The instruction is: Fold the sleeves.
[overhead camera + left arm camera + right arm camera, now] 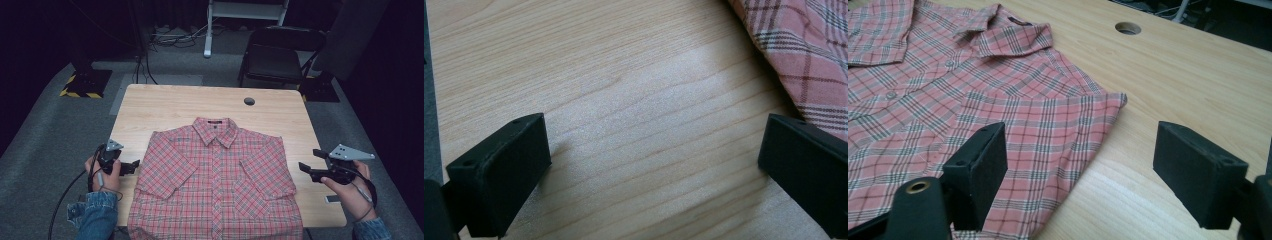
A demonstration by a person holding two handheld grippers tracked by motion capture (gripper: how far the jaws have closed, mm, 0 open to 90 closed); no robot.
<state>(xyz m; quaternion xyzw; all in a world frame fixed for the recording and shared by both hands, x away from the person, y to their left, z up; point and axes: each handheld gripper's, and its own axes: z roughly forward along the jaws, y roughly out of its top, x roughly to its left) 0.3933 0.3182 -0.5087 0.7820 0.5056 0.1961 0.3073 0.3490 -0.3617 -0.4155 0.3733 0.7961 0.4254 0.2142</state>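
Note:
A pink plaid short-sleeved shirt [215, 175] lies flat and buttoned on the light wooden table [170, 105], collar toward the far side, with its hem hanging over the near edge. My left gripper [136, 166] sits just left of the shirt's left sleeve, open, with bare wood between its jaws [654, 145]; the sleeve's edge [804, 55] lies by the right-hand jaw. My right gripper [309, 160] hovers beside the shirt's right sleeve, open and holding nothing [1083, 150]. The sleeve [1058, 125] lies in front of its left jaw.
A round cable hole [249, 101] is in the table's far part, also in the right gripper view [1127, 28]. A small pale tag [332, 199] lies on the table by the right hand. A dark chair [272, 57] and a striped stand base [85, 82] stand beyond the table.

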